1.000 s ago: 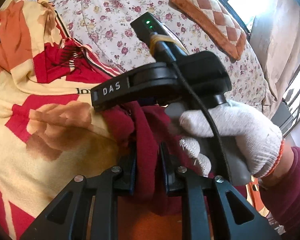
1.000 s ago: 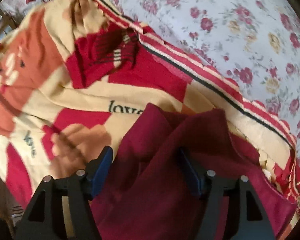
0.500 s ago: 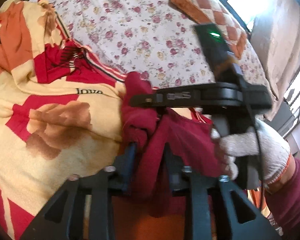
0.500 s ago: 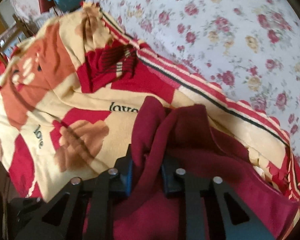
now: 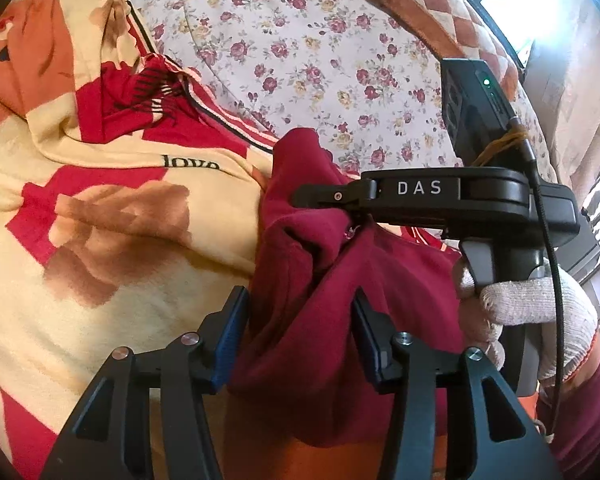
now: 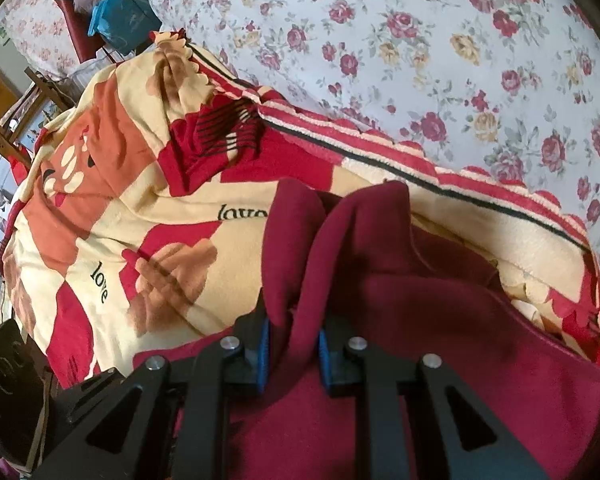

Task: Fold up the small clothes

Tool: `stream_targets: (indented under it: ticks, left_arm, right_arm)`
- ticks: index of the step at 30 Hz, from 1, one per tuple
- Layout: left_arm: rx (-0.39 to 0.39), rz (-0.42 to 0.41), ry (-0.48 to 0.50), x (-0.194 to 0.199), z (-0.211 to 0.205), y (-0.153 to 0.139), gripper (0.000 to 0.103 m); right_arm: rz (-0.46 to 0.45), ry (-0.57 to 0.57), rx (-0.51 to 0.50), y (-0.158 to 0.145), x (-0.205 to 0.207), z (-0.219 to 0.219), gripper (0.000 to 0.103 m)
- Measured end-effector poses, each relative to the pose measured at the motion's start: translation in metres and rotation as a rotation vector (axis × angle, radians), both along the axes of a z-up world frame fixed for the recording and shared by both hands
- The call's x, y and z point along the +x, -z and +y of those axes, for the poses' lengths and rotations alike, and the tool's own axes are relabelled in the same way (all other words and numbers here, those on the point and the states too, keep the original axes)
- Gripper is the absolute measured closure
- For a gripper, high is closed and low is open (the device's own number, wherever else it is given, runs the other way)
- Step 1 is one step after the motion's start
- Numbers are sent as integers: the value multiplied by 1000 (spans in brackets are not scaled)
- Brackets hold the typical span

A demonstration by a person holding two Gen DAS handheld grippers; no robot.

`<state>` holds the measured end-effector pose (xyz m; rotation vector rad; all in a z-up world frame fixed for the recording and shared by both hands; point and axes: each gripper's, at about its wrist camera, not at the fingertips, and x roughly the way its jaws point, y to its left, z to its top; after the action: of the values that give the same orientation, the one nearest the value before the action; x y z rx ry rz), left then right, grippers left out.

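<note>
A dark red garment [image 5: 332,320] lies bunched on a cream, red and orange "love" blanket [image 5: 112,216]. My left gripper [image 5: 300,332] is open, its blue-padded fingers spread on either side of a bunch of the garment. My right gripper [image 6: 292,344] is shut on a raised fold of the same garment [image 6: 340,248]. In the left wrist view the right gripper [image 5: 340,208] comes in from the right, held by a white-gloved hand [image 5: 532,308], its tip pinching the cloth just beyond my left fingers.
A floral bedsheet [image 5: 300,40] covers the bed beyond the blanket. An orange checked cushion [image 5: 452,28] lies at the far right near a bright window. A blue bag [image 6: 120,20] and wooden furniture stand past the bed's far left.
My left gripper has opened from its grip on the garment. My right gripper closed on a fold of the garment and now holds it lifted.
</note>
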<state>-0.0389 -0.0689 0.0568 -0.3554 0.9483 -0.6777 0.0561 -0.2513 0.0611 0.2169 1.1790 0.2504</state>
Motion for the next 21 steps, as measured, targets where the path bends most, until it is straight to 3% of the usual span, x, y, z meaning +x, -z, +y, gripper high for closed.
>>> stream_targets:
  ticks: [8, 12, 18, 20, 21]
  left_arm:
    - [-10, 13, 24, -1, -2, 1, 75]
    - [-13, -6, 66, -3, -6, -5, 96]
    - [-30, -6, 76, -5, -8, -9, 101]
    - [-24, -14, 82, -6, -9, -10, 101]
    - [-22, -17, 83, -6, -9, -11, 101]
  right_arm:
    - [13, 2, 4, 0, 0, 0, 83]
    - [37, 6, 8, 2, 3, 1, 80]
    - [77, 8, -57, -2, 20, 9, 60]
    - [93, -4, -112, 0, 29, 17, 44]
    - [102, -7, -148, 2, 34, 22, 40]
